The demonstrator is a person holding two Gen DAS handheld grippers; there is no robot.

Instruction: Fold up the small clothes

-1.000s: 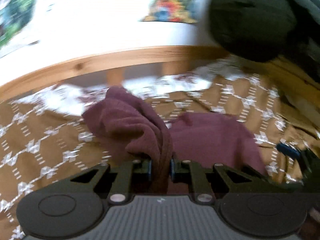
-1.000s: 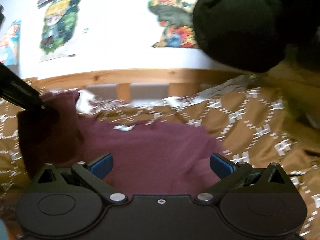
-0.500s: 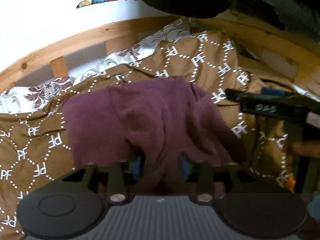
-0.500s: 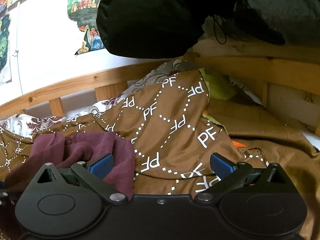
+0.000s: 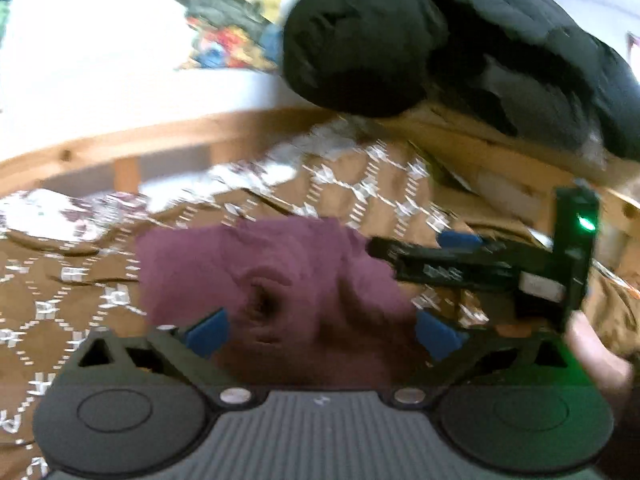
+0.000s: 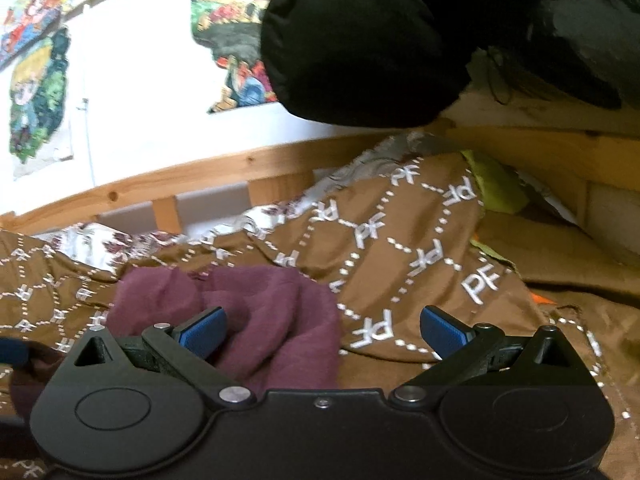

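A small maroon garment lies bunched on the brown PF-patterned blanket. My left gripper is open, its blue pads on either side of the garment's near fold, holding nothing. The right gripper shows in the left wrist view at the garment's right edge. In the right wrist view, my right gripper is open and empty; the maroon garment lies by its left finger, over the blanket.
A wooden bed rail runs behind the blanket, with a white wall and posters beyond. A black puffy jacket hangs at the upper right. A floral sheet and a yellow-green cloth show at the blanket's edges.
My left gripper has opened and let go of the maroon garment, which now lies folded over on the blanket. The right gripper stayed open and shifted slightly.
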